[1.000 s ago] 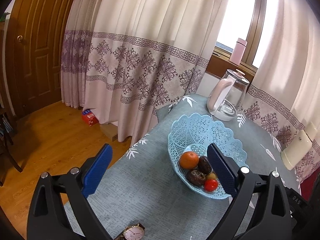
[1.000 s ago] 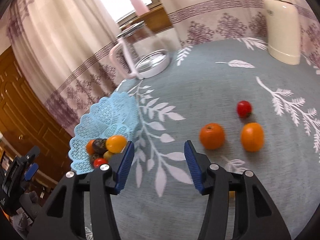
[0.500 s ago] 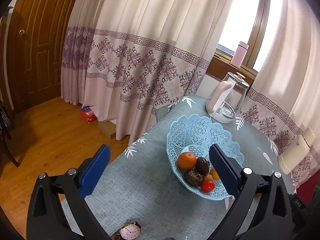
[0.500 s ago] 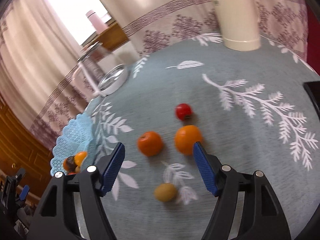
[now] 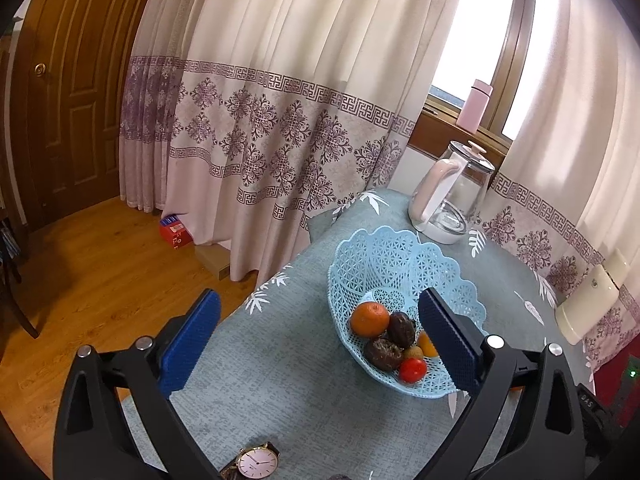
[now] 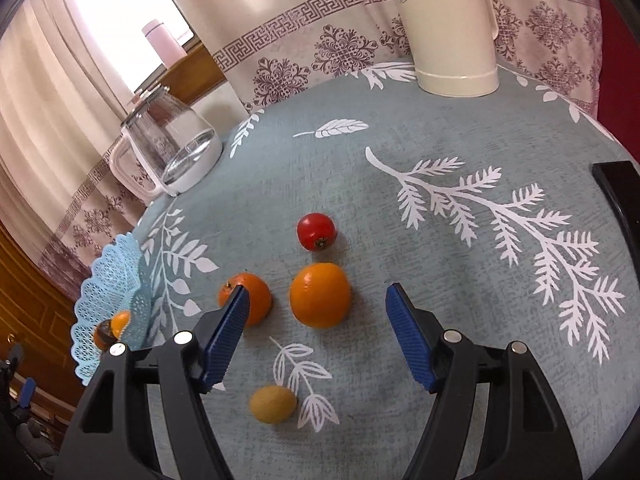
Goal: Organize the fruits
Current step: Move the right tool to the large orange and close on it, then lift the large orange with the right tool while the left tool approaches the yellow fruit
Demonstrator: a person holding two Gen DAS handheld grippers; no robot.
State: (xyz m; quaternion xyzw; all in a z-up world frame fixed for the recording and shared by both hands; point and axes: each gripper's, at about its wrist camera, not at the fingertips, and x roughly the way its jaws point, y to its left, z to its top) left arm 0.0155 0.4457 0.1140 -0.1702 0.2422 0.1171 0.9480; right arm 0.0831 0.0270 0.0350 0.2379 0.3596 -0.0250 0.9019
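A light blue lattice basket [image 5: 400,264] [image 6: 116,280] on the grey-blue tablecloth holds an orange [image 5: 369,319], two dark brown fruits [image 5: 384,354], a small red fruit [image 5: 412,370] and more. My left gripper [image 5: 320,336] hangs open before the basket, empty. On the cloth in the right wrist view lie a large orange [image 6: 320,294], a second orange [image 6: 250,296], a red fruit [image 6: 316,231] and a small yellow fruit [image 6: 273,404]. My right gripper [image 6: 318,312] is open above the large orange, holding nothing.
A glass kettle with a pink handle [image 5: 448,196] [image 6: 168,148] stands behind the basket. A cream thermos jug [image 6: 448,28] [image 5: 588,304] sits at the far table edge. A wristwatch [image 5: 256,462] lies near me. A pink bottle [image 5: 474,106] stands on the windowsill. A dark object [image 6: 620,200] lies at right.
My right gripper has swung away from the basket toward the loose fruits and has come closer to the large orange. The left gripper has drifted back slightly and stays open.
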